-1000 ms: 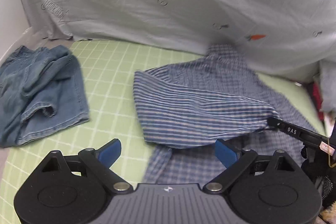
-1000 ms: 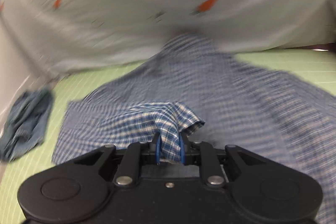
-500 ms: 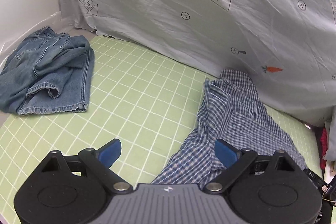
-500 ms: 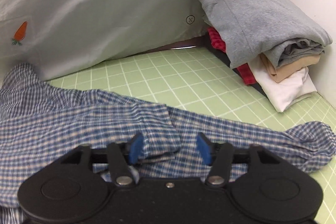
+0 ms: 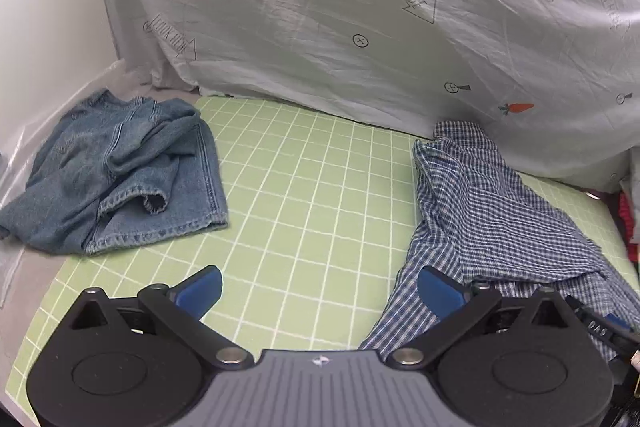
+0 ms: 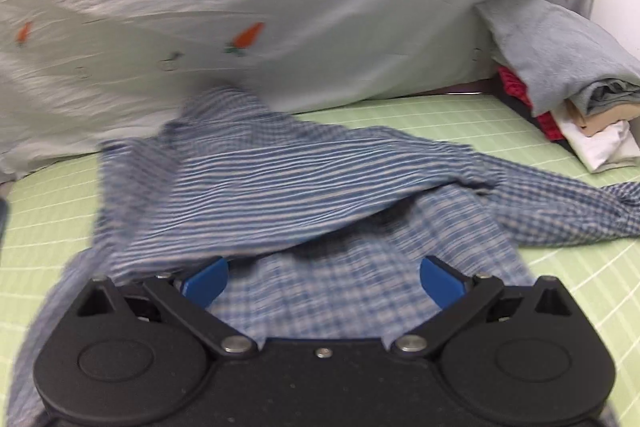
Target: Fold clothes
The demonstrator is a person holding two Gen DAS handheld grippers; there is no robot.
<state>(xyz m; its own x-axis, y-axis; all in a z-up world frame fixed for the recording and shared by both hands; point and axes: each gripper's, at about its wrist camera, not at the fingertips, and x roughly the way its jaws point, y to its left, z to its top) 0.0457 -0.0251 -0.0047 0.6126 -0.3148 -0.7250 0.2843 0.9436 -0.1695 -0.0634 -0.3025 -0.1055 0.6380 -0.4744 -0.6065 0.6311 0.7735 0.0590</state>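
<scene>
A blue checked shirt [image 5: 492, 211] lies loosely folded on the green grid mat [image 5: 312, 195], at the right of the left wrist view. My left gripper [image 5: 320, 293] is open and empty above the mat, its right finger over the shirt's left edge. In the right wrist view the shirt [image 6: 280, 183] fills the middle, one layer folded over, a sleeve trailing right. My right gripper [image 6: 324, 281] is open and empty just above the shirt's near part. Crumpled denim jeans [image 5: 116, 167] lie at the mat's left.
A pale sheet with carrot prints [image 5: 360, 7] hangs along the back, also shown in the right wrist view [image 6: 280, 7]. A stack of folded clothes [image 6: 560, 75], grey on top, sits at the far right. A white wall [image 5: 48, 7] closes the left side.
My right gripper let go of the shirt fold and opened wide. The shirt went from stretched across the mat to lying at the right. My left gripper drew back and turned left.
</scene>
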